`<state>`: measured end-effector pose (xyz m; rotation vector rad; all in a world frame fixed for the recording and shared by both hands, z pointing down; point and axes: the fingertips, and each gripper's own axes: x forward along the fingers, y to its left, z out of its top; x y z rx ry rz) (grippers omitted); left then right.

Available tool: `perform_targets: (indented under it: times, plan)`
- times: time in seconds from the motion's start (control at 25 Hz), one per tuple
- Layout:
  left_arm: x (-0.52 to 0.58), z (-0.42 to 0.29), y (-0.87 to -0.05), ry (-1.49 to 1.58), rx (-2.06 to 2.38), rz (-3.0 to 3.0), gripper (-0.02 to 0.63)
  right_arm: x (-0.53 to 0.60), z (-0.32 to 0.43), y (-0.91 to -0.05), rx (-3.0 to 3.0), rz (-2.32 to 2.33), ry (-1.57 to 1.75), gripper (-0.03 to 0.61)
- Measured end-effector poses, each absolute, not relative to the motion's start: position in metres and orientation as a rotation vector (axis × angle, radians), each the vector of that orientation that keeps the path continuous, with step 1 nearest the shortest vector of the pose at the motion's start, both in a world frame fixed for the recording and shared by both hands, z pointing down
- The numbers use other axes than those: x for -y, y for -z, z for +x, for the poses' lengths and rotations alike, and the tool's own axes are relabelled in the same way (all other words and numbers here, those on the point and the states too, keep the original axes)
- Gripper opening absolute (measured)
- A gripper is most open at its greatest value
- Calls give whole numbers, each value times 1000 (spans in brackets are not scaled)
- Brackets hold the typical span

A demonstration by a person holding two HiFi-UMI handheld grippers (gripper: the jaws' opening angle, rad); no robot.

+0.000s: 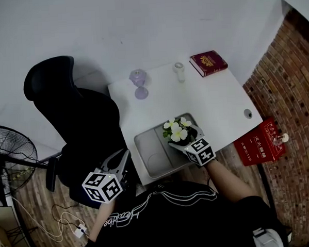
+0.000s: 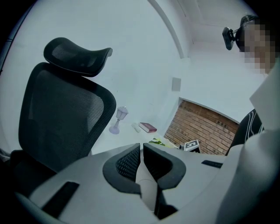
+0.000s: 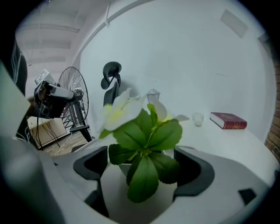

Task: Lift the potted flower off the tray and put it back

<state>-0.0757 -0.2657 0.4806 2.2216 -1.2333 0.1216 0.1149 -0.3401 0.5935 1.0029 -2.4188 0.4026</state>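
While its jaws stand wide, right gripper [image 3: 142, 170] straddles potted flower [image 3: 146, 140], apparently without contact.

We see the potted flower [image 1: 178, 130] w/ white petals, yellow centres & green leaves. Tray [image 1: 149, 162] is mid grey, table [image 1: 215, 99] white, wall [image 1: 139, 23] pale grey-white. Book [image 1: 208, 63] is dark red w/ a paler print on the cover. Lantern ornament [image 1: 138, 83] is pale lilac, small cup [image 1: 179, 71] whitish-clear. Chair [image 1: 76, 114] is black w/ a fine mesh pattern, fan [image 1: 9, 154] black wire. Floor [image 1: 292, 82] has a red-brown brick pattern. Box [image 1: 260, 141] is bright red w/ pale characters. Left gripper [image 2: 141, 151] & right gripper [image 3: 144, 159] have light-grey shells, black pads & b&w square-marker cubes. Person's top [image 1: 170, 223] is black w/ white line print.
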Motion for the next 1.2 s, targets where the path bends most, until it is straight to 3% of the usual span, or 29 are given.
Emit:
perform_targets:
  times: [0.48, 0.6, 0.88, 1.2]
  plan:
    - [205, -81, -449, -77, 1165, 2290, 46, 266, 135, -514, 2482, 1186, -286, 428]
    - [184, -80, -446, -63, 1144, 2297, 46, 234, 121, -480, 2578, 1177, -260, 335]
    - [142, -71, -439, -60, 1080, 2342, 46, 157, 78, -435, 2838, 1020, -352, 2]
    - [102, -69, -444, -69, 1028, 2356, 46, 100, 45, -438, 2954, 834, -499, 0]
